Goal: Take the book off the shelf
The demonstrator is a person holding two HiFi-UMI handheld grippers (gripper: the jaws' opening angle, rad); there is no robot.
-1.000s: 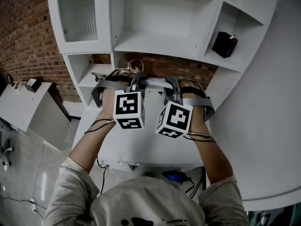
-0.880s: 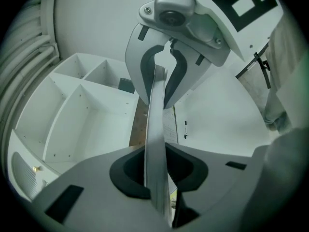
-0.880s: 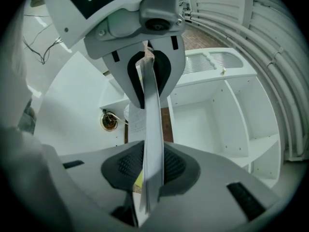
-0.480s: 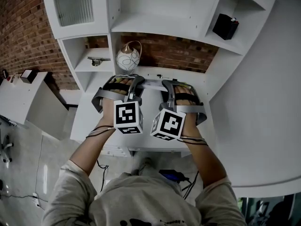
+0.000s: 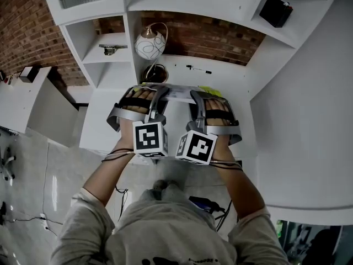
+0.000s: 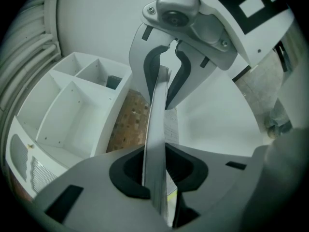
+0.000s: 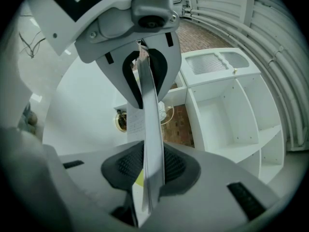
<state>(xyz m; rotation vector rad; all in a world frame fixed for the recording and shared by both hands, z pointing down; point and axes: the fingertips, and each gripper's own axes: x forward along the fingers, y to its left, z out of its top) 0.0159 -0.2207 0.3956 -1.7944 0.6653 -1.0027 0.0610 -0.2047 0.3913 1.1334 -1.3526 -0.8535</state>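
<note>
One thin, pale book (image 5: 179, 93) is what matters here, and it is already clear of the shelf unit (image 5: 182, 1). It hangs in the air, lying roughly flat, over the middle of the white counter (image 5: 234, 81) at the unit's foot. Its long axis runs crossways, about parallel to the counter's front edge, so one short end points to the person's left and the other to the right. A yellow-green patch shows at the right end.

Each end is pinched. The left gripper (image 5: 159, 93) has its dark pads pressed on both faces of the book, which its own view shows edge-on. The right gripper (image 5: 196, 95) clamps the opposite end the same way, with no gap beside the cover. So the book sits between the two tools, neither hand nearer than the other, and the load is shared.

Beyond it, toward the counter's back edge, are a round patterned ornament (image 5: 150, 44) near the left corner and a pen (image 5: 198, 69), both well apart from the book. A black box (image 5: 276, 10) sits in a compartment up at the right.

To my eye the taking-off is nearly finished. What remains turns on the bare counter lying below the book and toward the person. Both hands would have to travel together and keep the book level, or it could twist in one grip.
</note>
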